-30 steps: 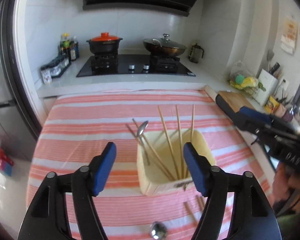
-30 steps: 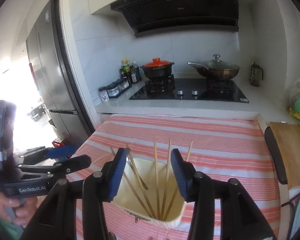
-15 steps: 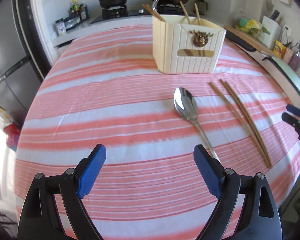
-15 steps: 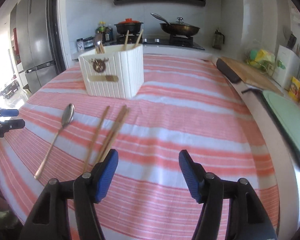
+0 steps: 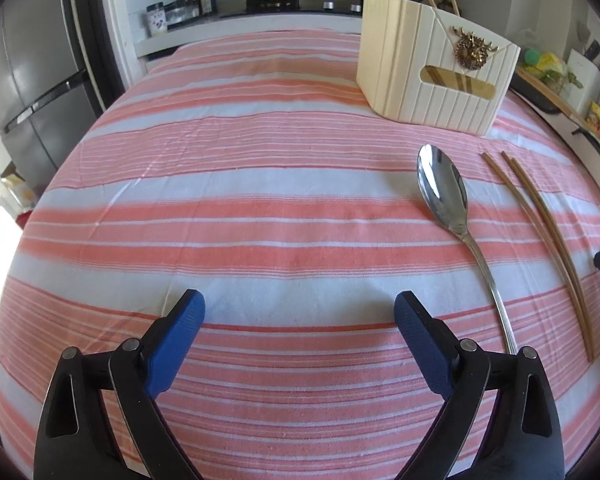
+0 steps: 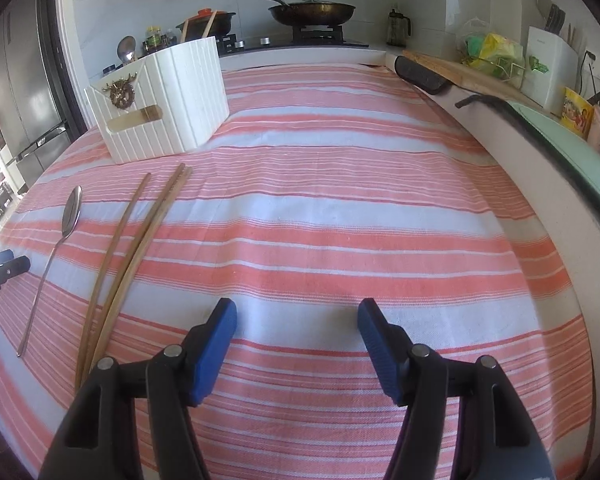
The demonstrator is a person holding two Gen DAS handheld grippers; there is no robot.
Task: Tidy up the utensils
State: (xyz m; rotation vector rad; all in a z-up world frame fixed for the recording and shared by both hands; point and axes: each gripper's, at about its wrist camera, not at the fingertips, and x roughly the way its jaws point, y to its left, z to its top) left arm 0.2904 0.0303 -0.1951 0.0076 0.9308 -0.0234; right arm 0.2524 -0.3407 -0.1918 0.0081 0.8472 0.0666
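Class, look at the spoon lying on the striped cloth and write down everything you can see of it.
The spoon is shiny silver metal with an oval bowl and a long, thin handle. It lies flat on the pink-and-white striped cloth, bowl up and pointing toward the cream utensil holder, without touching it. Wooden chopsticks lie beside it, close but apart. No hand-held gripper touches it; only the cloth does. The tip of its handle is hidden behind the left hand-held gripper, whose jaws are opening and empty.
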